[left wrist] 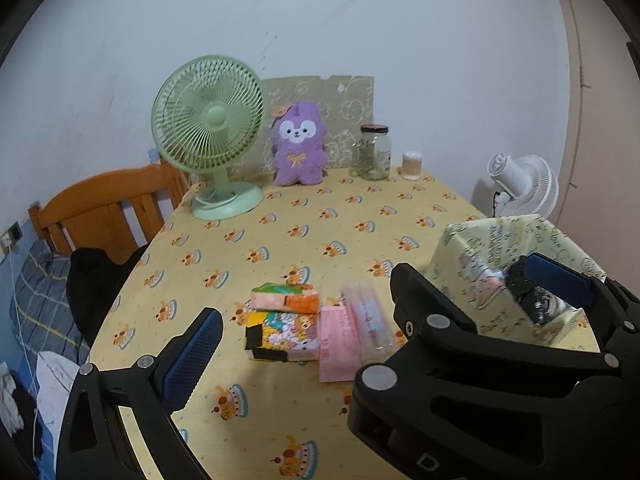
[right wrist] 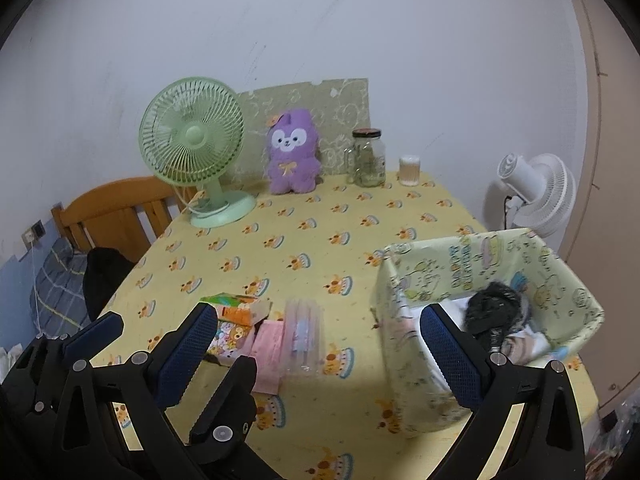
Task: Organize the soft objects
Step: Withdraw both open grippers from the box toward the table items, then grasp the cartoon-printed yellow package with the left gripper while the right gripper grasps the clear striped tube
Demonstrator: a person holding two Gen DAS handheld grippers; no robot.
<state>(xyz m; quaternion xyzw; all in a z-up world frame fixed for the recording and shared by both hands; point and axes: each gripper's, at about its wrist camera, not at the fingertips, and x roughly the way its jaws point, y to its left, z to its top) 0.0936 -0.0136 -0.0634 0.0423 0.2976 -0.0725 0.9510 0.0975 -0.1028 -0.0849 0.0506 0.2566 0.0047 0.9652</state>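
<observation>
Both hand-held grippers wide open, empty

Left hand-held gripper (left wrist: 304,340) over colourful tissue packs (left wrist: 288,320) w/ yellow patterned fabric box (right wrist: 480,312) at 3 o'clock; right hand-held gripper (right wrist: 320,344) nr it.

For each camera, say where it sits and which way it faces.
Left wrist: on the left gripper, above the table's near edge, facing the far wall; its open fingers frame the tissue packs, and the right gripper crosses at right.
Right wrist: on the right gripper, facing the same way; its open fingers straddle the fabric box, and the left gripper shows at lower left.
Shared: green fan, purple plush, glass jar, tissue packs, box.
</observation>
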